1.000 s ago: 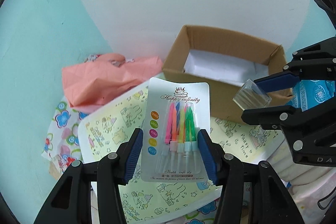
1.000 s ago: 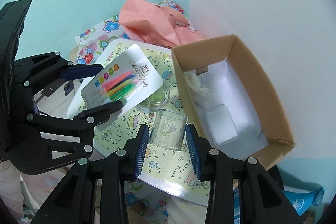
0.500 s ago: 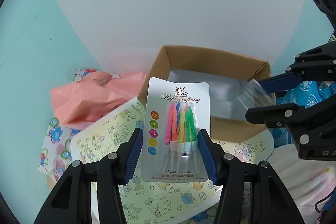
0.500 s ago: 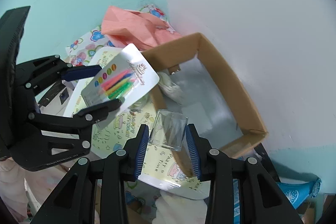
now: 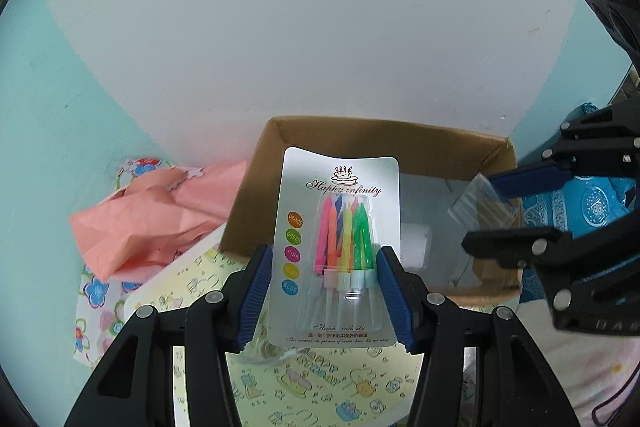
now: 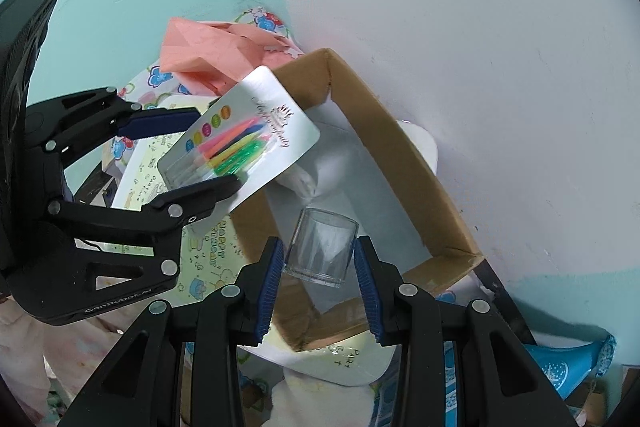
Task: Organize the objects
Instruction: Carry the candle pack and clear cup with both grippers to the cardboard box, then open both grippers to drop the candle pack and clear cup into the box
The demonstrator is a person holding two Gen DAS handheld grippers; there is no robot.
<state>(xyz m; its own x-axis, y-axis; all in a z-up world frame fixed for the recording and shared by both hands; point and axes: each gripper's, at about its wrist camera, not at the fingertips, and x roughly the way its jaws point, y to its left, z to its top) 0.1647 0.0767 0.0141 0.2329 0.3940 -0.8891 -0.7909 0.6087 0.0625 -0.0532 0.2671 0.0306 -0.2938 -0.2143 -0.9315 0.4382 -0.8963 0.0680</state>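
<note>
left tongs [image 5: 325,283] gripping a candle pack [image 5: 339,247] by its side edges — hanging over the near wall of the cardboard box [image 5: 440,147] | right tongs [image 6: 319,269] pinching a clear plastic cup [image 6: 322,247] — hovering above the box's open inside | pink paper [image 5: 152,215] lying beside the box

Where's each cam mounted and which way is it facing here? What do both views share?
Left wrist: on the left hand-held gripper, looking steeply down along its fingers, shut on the birthday candle pack; right hand-held gripper at right.
Right wrist: on the right hand-held gripper, looking down, shut on a clear plastic box.
Shared: both hand-held grippers, both held items, cardboard box, pink paper.
</note>
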